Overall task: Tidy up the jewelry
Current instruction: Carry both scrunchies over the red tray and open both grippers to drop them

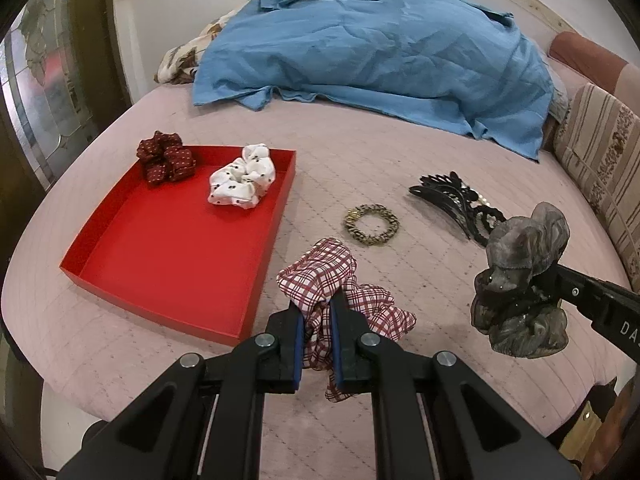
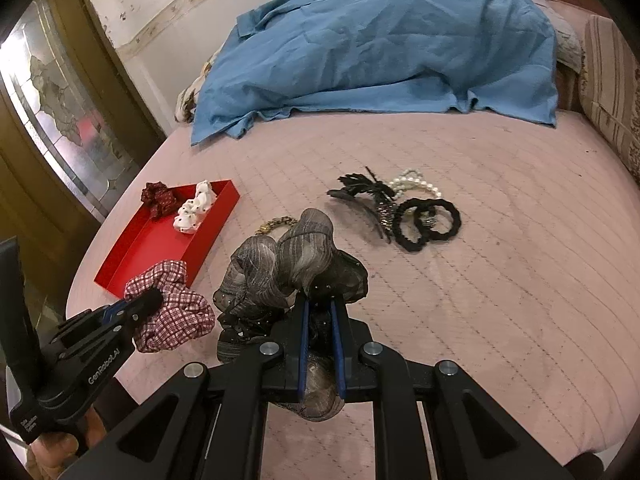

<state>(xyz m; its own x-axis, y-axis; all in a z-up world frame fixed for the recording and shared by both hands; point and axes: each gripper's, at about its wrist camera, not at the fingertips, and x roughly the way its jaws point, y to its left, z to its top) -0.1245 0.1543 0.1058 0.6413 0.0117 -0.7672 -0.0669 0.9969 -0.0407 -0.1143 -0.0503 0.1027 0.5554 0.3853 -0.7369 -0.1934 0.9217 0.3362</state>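
Observation:
My left gripper (image 1: pixel 317 312) is shut on a red-and-white plaid scrunchie (image 1: pixel 324 276), held above the pink bed just right of the red tray (image 1: pixel 168 264). The tray holds a dark red dotted scrunchie (image 1: pixel 166 162) and a white dotted scrunchie (image 1: pixel 242 176). My right gripper (image 2: pixel 320 304) is shut on a grey-brown scrunchie (image 2: pixel 288 276), which hangs at the right in the left wrist view (image 1: pixel 520 280). Lying loose on the bed are a leopard-print hair tie (image 1: pixel 372 225), a black claw clip (image 2: pixel 368 196), a black scrunchie (image 2: pixel 428 224) and a pearl bracelet (image 2: pixel 416 184).
A blue garment (image 1: pixel 372 60) covers a heap at the far side of the bed. A striped cushion (image 1: pixel 604 168) lines the right edge. A glass-panelled door (image 2: pixel 60 92) stands beyond the bed's left edge. A hand (image 2: pixel 56 448) grips the left tool.

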